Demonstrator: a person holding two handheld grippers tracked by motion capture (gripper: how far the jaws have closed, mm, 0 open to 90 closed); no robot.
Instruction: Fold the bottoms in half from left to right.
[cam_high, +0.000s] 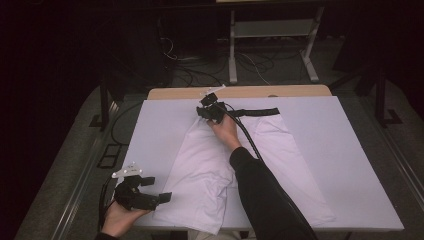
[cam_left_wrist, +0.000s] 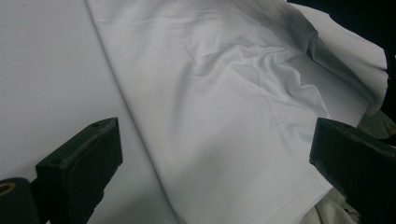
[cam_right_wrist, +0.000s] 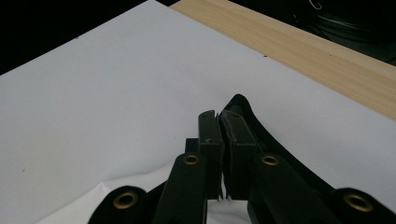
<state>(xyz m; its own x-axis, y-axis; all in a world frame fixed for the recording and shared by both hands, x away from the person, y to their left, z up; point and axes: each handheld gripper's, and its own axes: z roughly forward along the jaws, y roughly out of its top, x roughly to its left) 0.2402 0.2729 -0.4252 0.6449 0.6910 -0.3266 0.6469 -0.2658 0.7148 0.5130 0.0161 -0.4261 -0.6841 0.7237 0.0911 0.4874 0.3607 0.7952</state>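
High view puts the nearest risk at the table's front edge, where the left gripper (cam_high: 150, 192) hangs with its fingers spread wide and empty just off the near left corner of the white cotton garment with a black waistband (cam_high: 210, 170). That hem already droops over the edge of the white-covered table (cam_high: 350, 165); if the left gripper bites too shallowly, or catches a single layer, I judge the cloth would slip out or the layers would part when pulled. Left gripper view shows the creased fabric (cam_left_wrist: 224, 107) lying between and beyond the two black fingers (cam_left_wrist: 79, 163), with none of it pinched, and the hem ahead of the right-hand finger.

Farther along, the person's dark sleeve (cam_high: 265, 195) lies across the middle of the garment, so a lift on either end could drag or bunch the cloth beneath it.

At the far end, the right gripper (cam_high: 210, 110) sits at the left end of the black waistband (cam_high: 257, 112), near the wooden strip of table (cam_high: 240, 92). Right gripper view shows its fingers (cam_right_wrist: 210, 140) pressed tightly together with dark material beside them, probably the waistband, though the contact is hidden by the fingers themselves. A thin grip there could let the band slide free under tension.
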